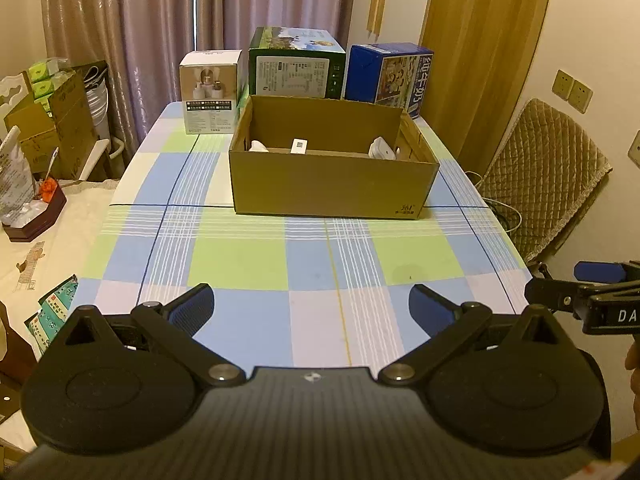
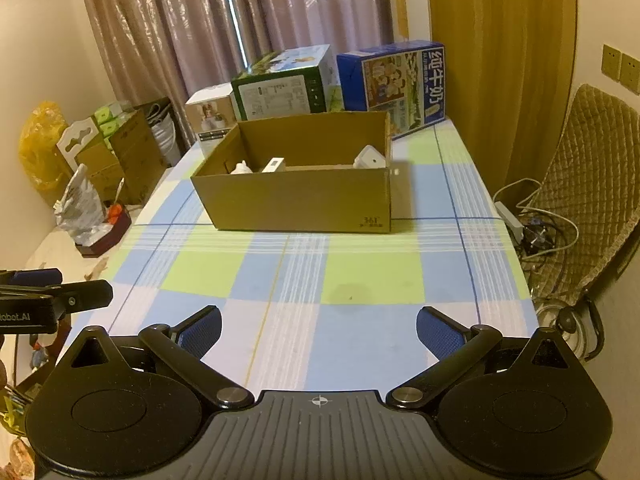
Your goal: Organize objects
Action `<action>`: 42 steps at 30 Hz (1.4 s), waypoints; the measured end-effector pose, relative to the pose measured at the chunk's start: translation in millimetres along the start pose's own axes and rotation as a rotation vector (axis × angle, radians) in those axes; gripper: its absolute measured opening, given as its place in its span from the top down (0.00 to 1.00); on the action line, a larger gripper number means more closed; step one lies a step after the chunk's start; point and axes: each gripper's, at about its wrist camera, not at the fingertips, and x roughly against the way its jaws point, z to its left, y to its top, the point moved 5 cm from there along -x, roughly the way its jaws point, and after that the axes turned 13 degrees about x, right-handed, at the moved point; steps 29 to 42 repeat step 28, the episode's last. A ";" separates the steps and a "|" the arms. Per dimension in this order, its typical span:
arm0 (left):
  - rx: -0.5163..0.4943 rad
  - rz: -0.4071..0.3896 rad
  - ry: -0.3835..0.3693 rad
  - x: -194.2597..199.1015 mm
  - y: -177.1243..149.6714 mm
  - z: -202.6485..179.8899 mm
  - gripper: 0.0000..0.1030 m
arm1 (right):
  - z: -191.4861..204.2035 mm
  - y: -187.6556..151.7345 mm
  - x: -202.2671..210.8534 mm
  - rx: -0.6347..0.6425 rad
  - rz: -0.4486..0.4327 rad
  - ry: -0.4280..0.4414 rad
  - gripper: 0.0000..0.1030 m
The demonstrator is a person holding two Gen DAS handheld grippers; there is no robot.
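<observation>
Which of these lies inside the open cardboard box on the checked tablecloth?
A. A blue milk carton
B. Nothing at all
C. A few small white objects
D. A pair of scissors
C. Both wrist views look over the rim of the open cardboard box and show small white objects on its floor; the blue carton stands behind the box, not in it.

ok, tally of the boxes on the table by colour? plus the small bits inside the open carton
Open brown cardboard carton: 1
White printed box: 1
Green printed box: 1
Blue milk box: 1
Small white items in the carton: 3 visible
Total: 4 boxes, 3 items; 7 in all.
</observation>
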 end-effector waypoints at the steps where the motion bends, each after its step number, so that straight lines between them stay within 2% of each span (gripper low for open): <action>1: 0.000 0.002 0.000 -0.2 -0.8 -0.1 0.01 | 0.1 0.1 -0.4 0.000 0.000 0.000 0.02; 26: -0.001 0.014 -0.029 -7.6 -7.9 -8.3 0.01 | -0.7 -1.6 -3.2 0.000 0.004 0.001 0.02; 42: 0.005 0.007 -0.021 -7.5 -8.0 -8.0 0.01 | -1.3 -1.5 -3.3 -0.002 0.004 0.003 0.02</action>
